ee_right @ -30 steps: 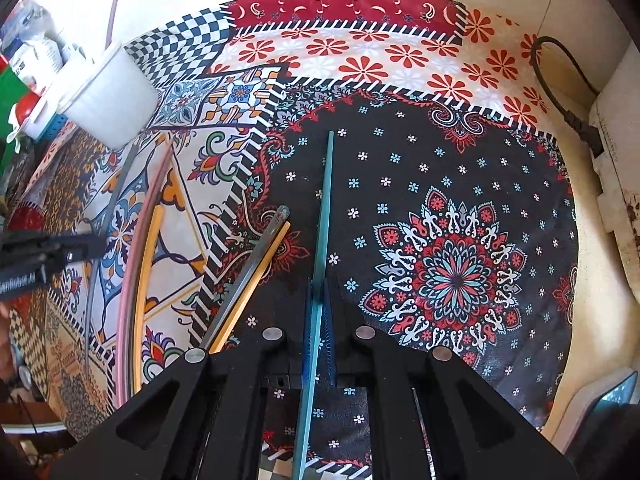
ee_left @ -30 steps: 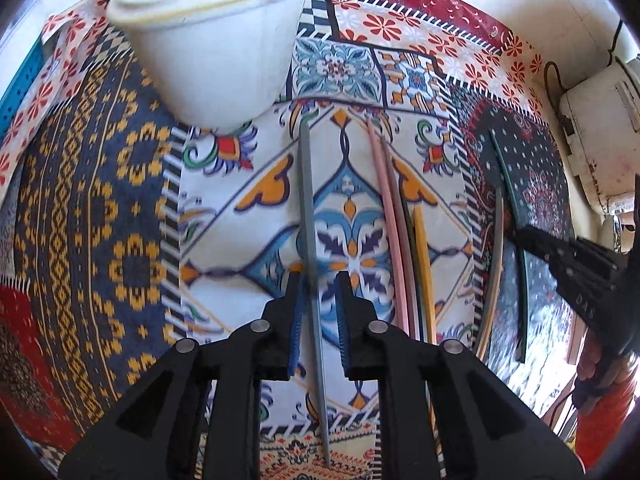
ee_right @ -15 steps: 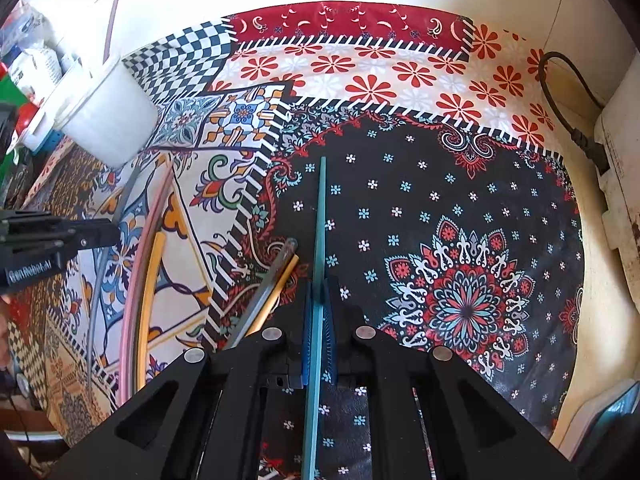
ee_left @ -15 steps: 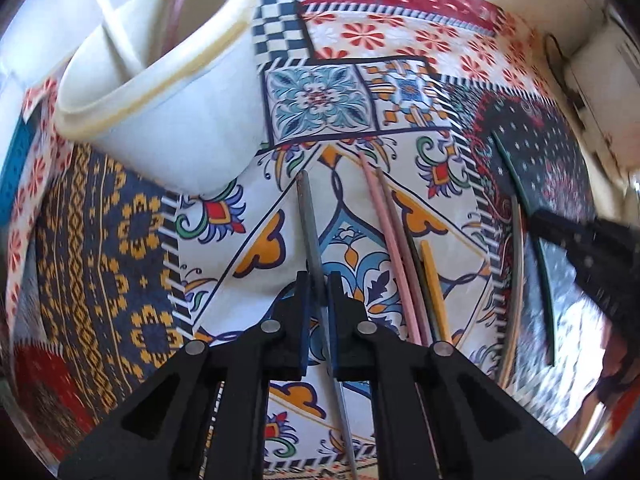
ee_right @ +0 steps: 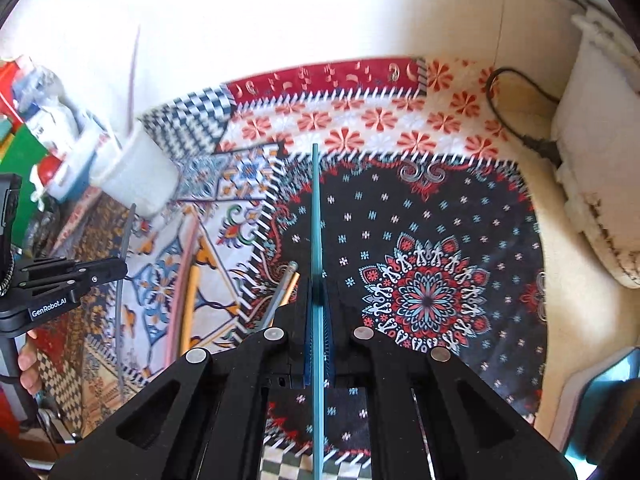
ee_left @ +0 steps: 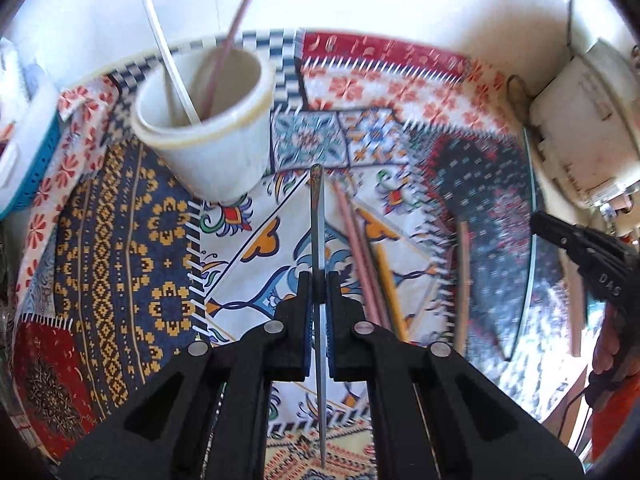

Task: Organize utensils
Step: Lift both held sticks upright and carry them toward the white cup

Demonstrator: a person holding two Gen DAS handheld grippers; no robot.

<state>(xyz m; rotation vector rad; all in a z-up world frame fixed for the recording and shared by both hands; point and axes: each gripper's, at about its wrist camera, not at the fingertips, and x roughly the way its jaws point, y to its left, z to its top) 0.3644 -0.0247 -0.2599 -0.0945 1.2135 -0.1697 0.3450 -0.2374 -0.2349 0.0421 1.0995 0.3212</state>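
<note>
Our left black two-finger gripper (ee_left: 319,300) clamps a slim grey chopstick-like stick (ee_left: 317,236), held above the patchwork patterned cloth (ee_left: 120,248); our right black gripper (ee_right: 319,304) pinches a thin teal stick (ee_right: 316,216). Beyond the grey stick stands a white plastic cup (ee_left: 216,148) holding two sticks; pink and yellow sticks (ee_left: 360,256) lie alongside.

A cup (ee_left: 208,128) stands far left on the patchwork cloth (ee_left: 120,264) with 2 sticks (ee_left: 168,52) in it; loose sticks (ee_left: 360,256) lie to its right.
</note>
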